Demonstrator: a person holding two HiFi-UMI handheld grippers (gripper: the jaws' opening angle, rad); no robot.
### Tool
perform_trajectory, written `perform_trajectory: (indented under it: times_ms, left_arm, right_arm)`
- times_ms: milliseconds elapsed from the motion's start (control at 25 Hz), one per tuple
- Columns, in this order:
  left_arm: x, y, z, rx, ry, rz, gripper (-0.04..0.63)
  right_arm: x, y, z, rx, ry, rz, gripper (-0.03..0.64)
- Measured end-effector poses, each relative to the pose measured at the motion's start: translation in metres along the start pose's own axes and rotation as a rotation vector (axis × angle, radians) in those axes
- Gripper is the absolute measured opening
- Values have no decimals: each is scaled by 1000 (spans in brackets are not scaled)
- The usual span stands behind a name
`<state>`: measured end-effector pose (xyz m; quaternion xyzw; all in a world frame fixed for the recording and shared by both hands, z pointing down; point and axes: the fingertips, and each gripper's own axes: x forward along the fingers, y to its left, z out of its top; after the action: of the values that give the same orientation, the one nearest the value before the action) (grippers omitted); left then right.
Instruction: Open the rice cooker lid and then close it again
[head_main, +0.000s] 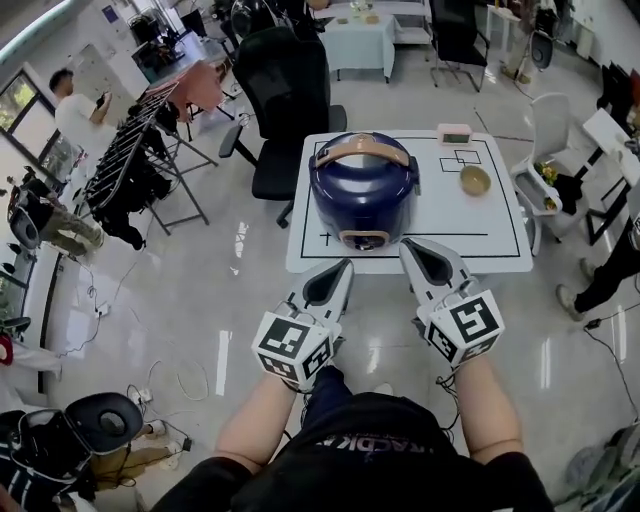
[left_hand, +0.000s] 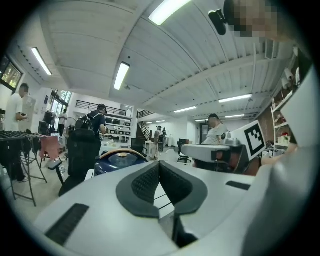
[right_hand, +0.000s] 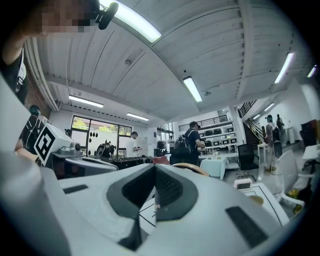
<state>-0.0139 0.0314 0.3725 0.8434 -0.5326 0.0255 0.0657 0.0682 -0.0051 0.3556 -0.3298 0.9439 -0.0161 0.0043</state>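
A dark blue rice cooker (head_main: 363, 190) with a tan handle stands on the white table (head_main: 500, 245), lid down, its latch facing me. My left gripper (head_main: 346, 264) is shut and empty, just off the table's near edge, left of the latch. My right gripper (head_main: 404, 245) is shut and empty too, its tip over the near edge, right of the latch. Neither touches the cooker. In the left gripper view the cooker (left_hand: 119, 160) shows beyond the closed jaws of the left gripper (left_hand: 159, 164). In the right gripper view only the tan handle (right_hand: 195, 170) peeks over the right gripper (right_hand: 154, 167).
A small wooden bowl (head_main: 475, 180) and a pink clock (head_main: 454, 133) sit on the table's far right. A black office chair (head_main: 285, 95) stands behind the table, a clothes rack (head_main: 140, 150) to the left. People stand around the room. Cables lie on the floor at left.
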Motion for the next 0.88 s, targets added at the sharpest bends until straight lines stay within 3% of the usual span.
perform_trajectory:
  times_ms: [280, 880]
  left_arm:
    - [-20, -6, 1, -21, -27, 39, 3]
    - [-41, -16, 3, -47, -45, 32, 3]
  right_arm:
    - [-11, 18, 0, -6, 16, 20, 2]
    - [-24, 36, -1, -8, 28, 27, 2]
